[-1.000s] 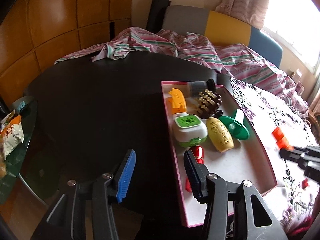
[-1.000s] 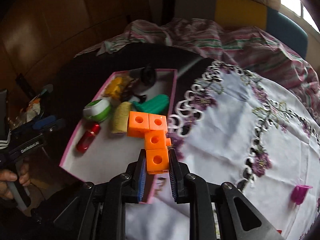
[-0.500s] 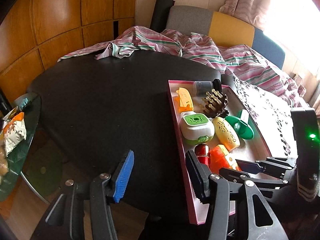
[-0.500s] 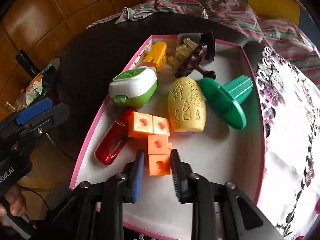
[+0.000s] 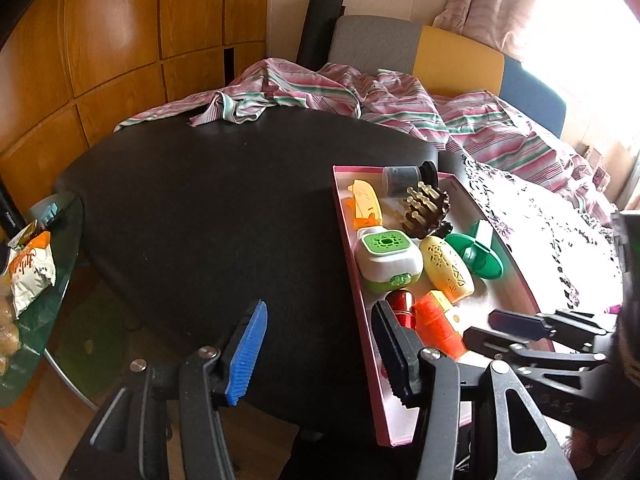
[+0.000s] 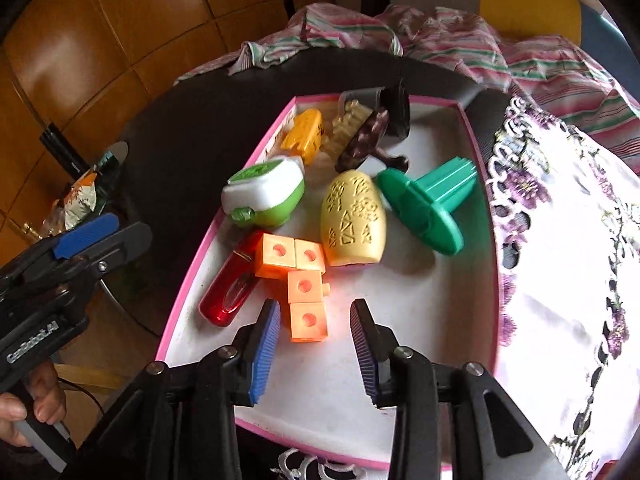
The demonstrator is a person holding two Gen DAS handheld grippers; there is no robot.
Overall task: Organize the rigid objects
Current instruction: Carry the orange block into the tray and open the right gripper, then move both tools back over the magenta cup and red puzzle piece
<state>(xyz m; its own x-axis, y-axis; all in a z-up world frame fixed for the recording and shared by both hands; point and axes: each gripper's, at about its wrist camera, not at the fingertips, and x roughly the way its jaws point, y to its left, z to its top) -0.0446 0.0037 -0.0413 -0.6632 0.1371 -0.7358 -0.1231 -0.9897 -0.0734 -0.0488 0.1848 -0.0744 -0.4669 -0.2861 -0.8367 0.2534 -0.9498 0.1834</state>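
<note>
1. Orange block piece [image 6: 298, 280] sits on the floor of the pink tray [image 6: 478, 168], right between the pads of the right gripper [image 6: 314, 346]. Its nearest cube is in the gap but neither pad touches it, so it's let go.
2. Jaws on the right one have just been opening, now a moderate gap with daylight on both sides of the cube.
3. Long axis of the piece runs from the gripper away toward the tray's far end, then kinks left at the top two cubes, kind of an L. That far end leans against the red clip [image 6: 232, 284], with the yellow egg-shaped thing [image 6: 354, 220] just to the right.
4. Left gripper [image 5: 320, 348] is parked over the dark table [image 5: 208, 216] by the tray's left wall, half open, holding nothing.
5. Right hand is way nearer, so I'd guess the exit is straight back and up, clear of the cube.
</note>
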